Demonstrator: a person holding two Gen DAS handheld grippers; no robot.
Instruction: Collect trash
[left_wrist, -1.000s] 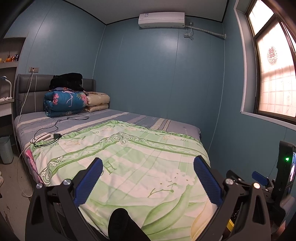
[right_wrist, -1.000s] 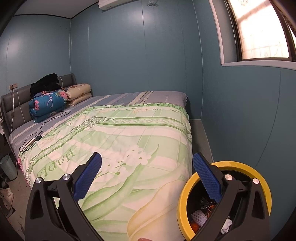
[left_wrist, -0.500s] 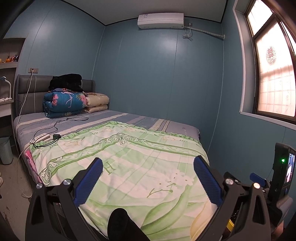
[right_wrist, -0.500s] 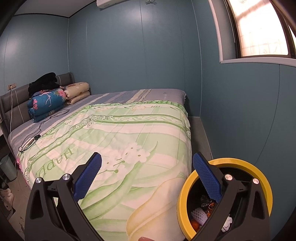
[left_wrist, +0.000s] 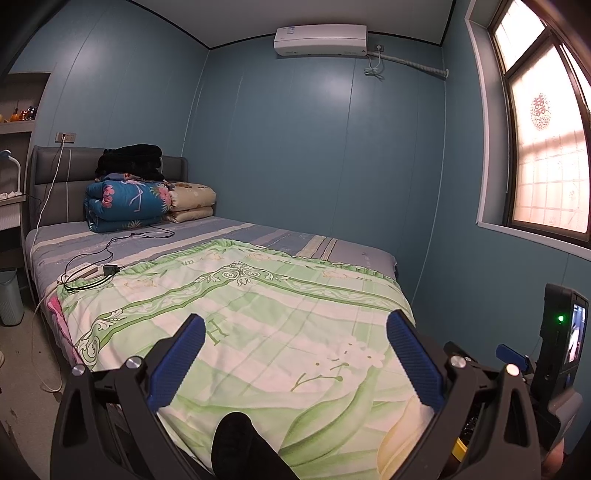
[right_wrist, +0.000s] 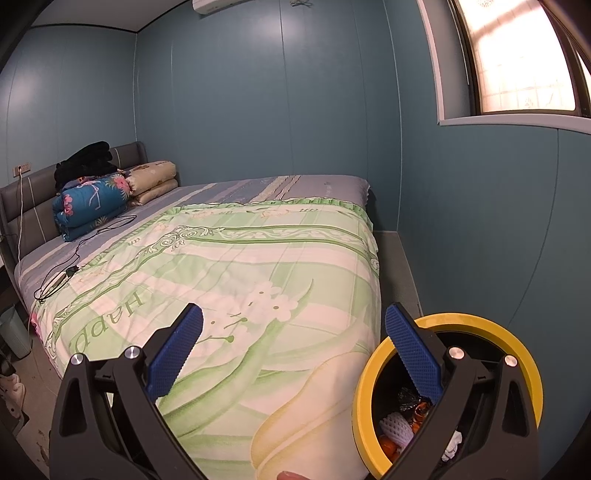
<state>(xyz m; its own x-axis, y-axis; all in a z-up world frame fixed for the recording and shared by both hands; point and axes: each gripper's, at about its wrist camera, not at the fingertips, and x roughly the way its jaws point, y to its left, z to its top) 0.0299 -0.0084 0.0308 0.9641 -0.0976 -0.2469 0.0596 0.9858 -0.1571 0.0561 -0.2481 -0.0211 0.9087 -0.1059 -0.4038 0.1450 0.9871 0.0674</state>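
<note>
A bin with a yellow rim (right_wrist: 373, 373) stands at the foot corner of the bed, low right in the right wrist view. Inside it lie a white foam fruit net (right_wrist: 395, 426), orange scraps and a crumpled white piece. My right gripper (right_wrist: 293, 349) hovers open and holds nothing, its right finger over the bin's near rim. My left gripper (left_wrist: 295, 360) is open and holds nothing above the green floral quilt (left_wrist: 258, 321). The right gripper's body with a small screen (left_wrist: 561, 339) shows at the right edge of the left wrist view.
The bed fills the room's middle, with folded blue and beige bedding (left_wrist: 129, 201) and black clothes at the headboard. A black cable and charger (left_wrist: 109, 269) lie on the sheet. A grey bin (left_wrist: 9, 295) stands on the floor at left. A narrow floor strip (right_wrist: 393, 266) runs along the right wall.
Both views have shifted only slightly; the cameras have risen a little over the quilt. Both grippers stay open and hold nothing.
</note>
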